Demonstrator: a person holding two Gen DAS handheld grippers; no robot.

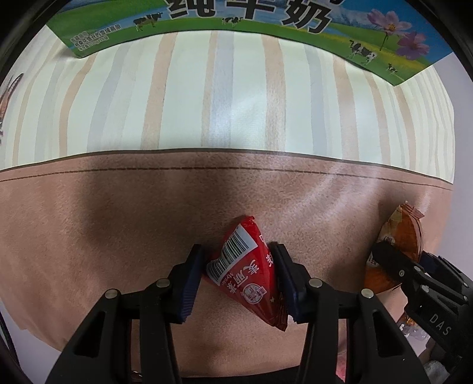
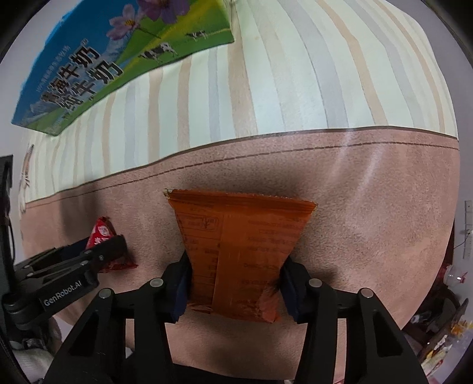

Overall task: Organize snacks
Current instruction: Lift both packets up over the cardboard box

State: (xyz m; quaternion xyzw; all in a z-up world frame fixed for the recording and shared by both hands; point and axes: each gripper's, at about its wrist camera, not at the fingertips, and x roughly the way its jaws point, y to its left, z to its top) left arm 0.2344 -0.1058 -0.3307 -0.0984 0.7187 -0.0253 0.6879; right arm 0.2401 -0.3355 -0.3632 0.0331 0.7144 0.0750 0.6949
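Mid-task: left gripper (image 1: pixel 241 280) pinching red snack packet (image 1: pixel 246 271), right gripper (image 2: pixel 235 283) pinching orange snack packet (image 2: pixel 242 248), both over near tablecloth (image 1: pixel 118 236); milk carton box (image 1: pixel 207 26) far, nothing placed yet.

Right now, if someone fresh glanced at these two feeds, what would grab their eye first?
Each claw is clamped on a snack: the left claw pinches a red packet with a barcode label, and the right claw squeezes a flat orange packet at its waist. Both hang over the brown band of a striped tablecloth. A blue-and-green milk carton box printed with cows and flowers lies at the far edge.
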